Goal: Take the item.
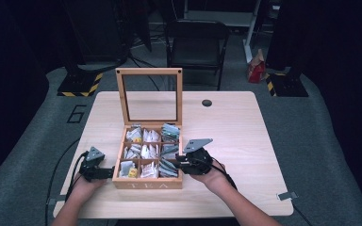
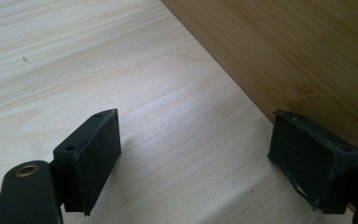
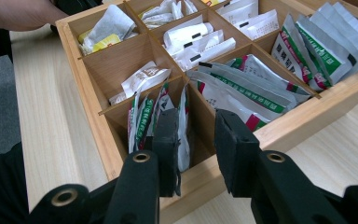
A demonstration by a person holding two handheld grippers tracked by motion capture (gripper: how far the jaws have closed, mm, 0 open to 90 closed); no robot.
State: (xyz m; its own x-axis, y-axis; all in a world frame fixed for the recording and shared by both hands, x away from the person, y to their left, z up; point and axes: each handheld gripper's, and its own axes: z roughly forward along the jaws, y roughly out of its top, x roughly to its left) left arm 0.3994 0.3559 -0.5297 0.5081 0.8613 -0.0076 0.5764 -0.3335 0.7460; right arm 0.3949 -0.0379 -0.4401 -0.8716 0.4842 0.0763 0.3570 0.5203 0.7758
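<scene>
The left hand-held gripper [image 1: 104,173] sits low on the bench [image 1: 245,141], its jaws spread apart with nothing between them, one pad [image 2: 314,158] right against the outer wall of the tea box [image 1: 147,182]. It looks set to brace the box; if it slips off that wall, the box could skid across the bench.

The right hand-held gripper [image 3: 196,144] reaches into the box's near-right corner. Its jaws stand partly closed in that compartment; one pad [image 3: 168,144] is among the upright sachets [image 3: 142,121] there, the other pad [image 3: 230,149] close by the divider [image 3: 198,116]. No sachet is clearly pinched yet.

Likely risks from here: the jaws could close on several packed sachets at once and drag extras out, or one pad could land on the divider and crumple a packet. The open lid [image 1: 149,96] stands upright beyond the right hand-held gripper, and a high lift could knock it.
</scene>
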